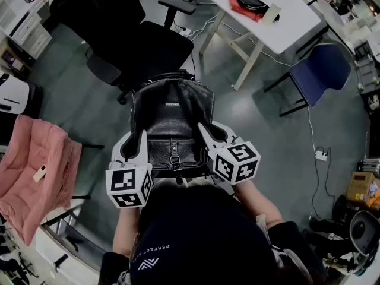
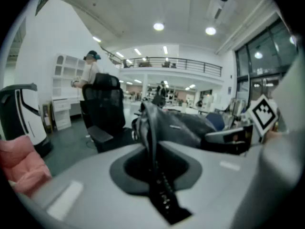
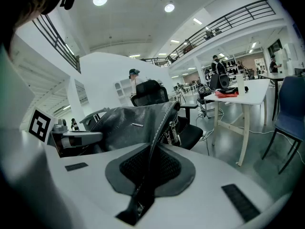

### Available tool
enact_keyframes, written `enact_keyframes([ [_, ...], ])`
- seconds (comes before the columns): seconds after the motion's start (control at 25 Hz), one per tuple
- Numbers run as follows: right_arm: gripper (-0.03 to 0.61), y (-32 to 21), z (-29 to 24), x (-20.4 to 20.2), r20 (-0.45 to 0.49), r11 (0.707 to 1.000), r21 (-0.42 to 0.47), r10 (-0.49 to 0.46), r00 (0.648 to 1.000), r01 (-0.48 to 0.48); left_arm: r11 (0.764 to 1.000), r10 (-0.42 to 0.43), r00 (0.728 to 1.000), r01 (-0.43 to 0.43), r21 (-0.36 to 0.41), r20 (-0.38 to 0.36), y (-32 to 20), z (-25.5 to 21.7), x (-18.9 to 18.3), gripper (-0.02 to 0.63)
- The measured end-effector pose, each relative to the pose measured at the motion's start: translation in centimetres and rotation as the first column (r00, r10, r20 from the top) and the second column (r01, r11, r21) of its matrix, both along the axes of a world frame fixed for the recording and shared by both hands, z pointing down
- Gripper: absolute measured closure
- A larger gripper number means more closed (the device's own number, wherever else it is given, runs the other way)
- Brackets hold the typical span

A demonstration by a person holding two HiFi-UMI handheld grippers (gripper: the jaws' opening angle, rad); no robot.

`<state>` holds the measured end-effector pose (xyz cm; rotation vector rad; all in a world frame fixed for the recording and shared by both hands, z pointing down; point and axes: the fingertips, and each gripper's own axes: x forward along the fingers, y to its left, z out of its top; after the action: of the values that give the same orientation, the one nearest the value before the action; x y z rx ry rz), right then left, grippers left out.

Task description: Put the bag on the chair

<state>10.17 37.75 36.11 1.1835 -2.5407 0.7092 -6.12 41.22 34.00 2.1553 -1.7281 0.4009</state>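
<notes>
A black leather bag [image 1: 172, 117] hangs in the air between my two grippers, just in front of the black office chair [image 1: 142, 46]. My left gripper [image 1: 142, 138] is shut on the bag's left edge. In the left gripper view a strap of the bag [image 2: 155, 171] is pinched between the jaws. My right gripper [image 1: 203, 130] is shut on the right edge. The right gripper view has the bag's stitched rim [image 3: 150, 166] clamped between that gripper's jaws. The chair's seat [image 3: 190, 132] lies just beyond the bag.
A white table [image 1: 285, 22] with a red item stands at the back right, with a blue chair [image 1: 323, 70] beside it. A seat draped in pink cloth [image 1: 35, 171] is at the left. Cables run over the floor [image 1: 317, 153]. A person [image 2: 90, 73] stands far off.
</notes>
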Motion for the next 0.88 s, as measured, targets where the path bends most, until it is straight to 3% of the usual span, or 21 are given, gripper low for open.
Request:
enact_keyframes([
  [0.4,0.555,-2.3,1.5,-2.6,0.012,0.998,-0.056,0.031,0.999,-0.031,0.999,0.032,0.999,-0.032,-0.033,-0.014,-2.6,1.2,-2.8,0.557],
  [0.88,0.555,-6.9,2.8,-2.6,-0.009,0.995,-0.084,0.054,0.999,-0.054,0.996,0.05,0.998,-0.052,-0.071,-0.032,-7.5,2.6,-2.7,0.557],
])
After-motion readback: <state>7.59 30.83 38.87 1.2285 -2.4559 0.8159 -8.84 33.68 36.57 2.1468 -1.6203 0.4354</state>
